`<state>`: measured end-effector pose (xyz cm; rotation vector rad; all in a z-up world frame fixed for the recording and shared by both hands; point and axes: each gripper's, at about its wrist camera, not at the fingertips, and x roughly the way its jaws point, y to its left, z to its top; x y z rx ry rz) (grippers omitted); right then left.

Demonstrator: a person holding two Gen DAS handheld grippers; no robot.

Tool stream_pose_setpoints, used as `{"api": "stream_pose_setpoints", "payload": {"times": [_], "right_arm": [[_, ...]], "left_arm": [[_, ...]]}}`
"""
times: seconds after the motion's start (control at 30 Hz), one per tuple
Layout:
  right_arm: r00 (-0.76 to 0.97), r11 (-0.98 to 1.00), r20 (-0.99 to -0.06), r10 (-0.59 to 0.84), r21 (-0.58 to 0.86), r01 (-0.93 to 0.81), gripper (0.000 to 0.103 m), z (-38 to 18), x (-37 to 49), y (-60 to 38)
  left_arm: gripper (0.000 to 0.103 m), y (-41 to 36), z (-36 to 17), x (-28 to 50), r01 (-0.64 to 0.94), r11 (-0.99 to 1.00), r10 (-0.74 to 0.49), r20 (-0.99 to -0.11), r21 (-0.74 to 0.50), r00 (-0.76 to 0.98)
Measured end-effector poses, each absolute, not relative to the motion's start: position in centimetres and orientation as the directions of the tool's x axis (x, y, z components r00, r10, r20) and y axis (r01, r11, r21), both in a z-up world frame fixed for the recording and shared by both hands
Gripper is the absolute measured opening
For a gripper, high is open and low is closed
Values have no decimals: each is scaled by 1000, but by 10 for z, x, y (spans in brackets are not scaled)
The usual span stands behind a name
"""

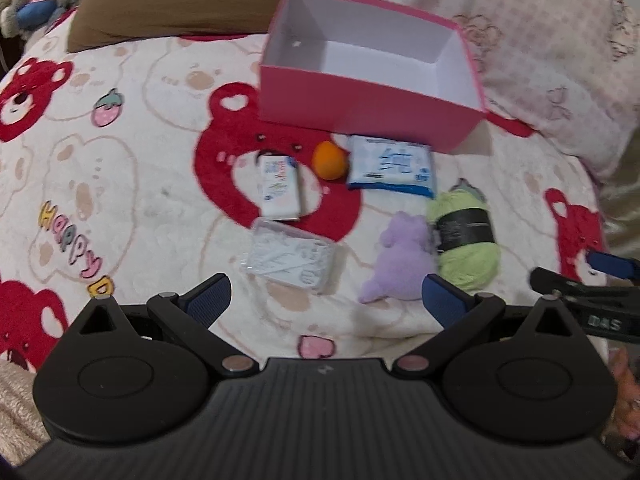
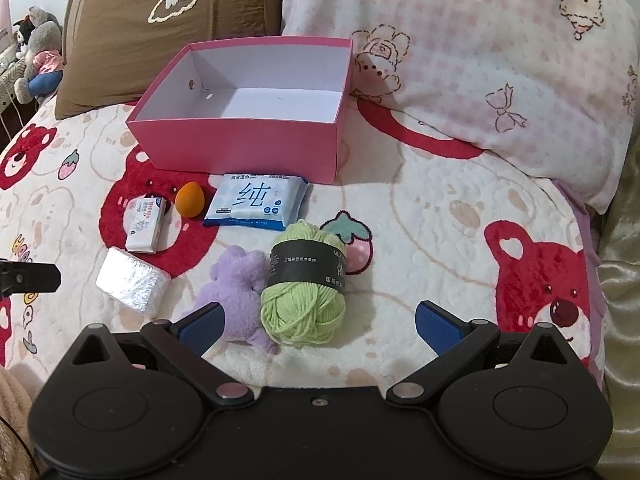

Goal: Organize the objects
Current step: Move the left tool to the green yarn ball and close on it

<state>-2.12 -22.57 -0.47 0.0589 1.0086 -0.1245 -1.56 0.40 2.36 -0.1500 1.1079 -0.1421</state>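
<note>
An open pink box (image 1: 360, 108) (image 2: 240, 148) with a white, empty inside stands on the bed. In front of it lie a white tissue pack (image 1: 280, 186) (image 2: 145, 225), an orange egg-shaped sponge (image 1: 329, 160) (image 2: 190, 199), a blue wet-wipes pack (image 1: 390, 166) (image 2: 256, 202), a clear plastic case (image 1: 290, 256) (image 2: 132, 282), a purple plush toy (image 1: 396, 262) (image 2: 242, 280) and a green yarn ball (image 1: 464, 236) (image 2: 304, 284). My left gripper (image 1: 326, 300) is open and empty, just short of the case and plush. My right gripper (image 2: 320, 324) is open and empty, with the yarn between its fingers' line.
The bed has a bear-print blanket (image 1: 120, 160) (image 2: 460, 240). A brown pillow (image 1: 180, 4) (image 2: 160, 28) and a pink-checked pillow (image 1: 540, 48) (image 2: 480, 72) lie behind the box. Stuffed toys (image 2: 38, 52) sit at the far left. The right gripper's tip (image 1: 592, 280) shows in the left view.
</note>
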Motion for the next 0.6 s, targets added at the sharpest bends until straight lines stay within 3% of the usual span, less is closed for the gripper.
{"api": "stream_pose_setpoints", "payload": {"times": [0.33,0.47,0.6], "right_arm": [[554,997,-831,-49,-11,72,103,8,-18,-241],[632,996,-770,92,68,-63,103,25,-22,-252],[708,985,-685,171,123,-119,103,24,-21,-270]], "left_arm": [[103,-22,50,-3,68,976,-216,-869,-207,445],[103,-41,56,7,121,981,-191,-867,-152,460],[103,-61,51,20,170,966,-251,-856,-194,452]]}}
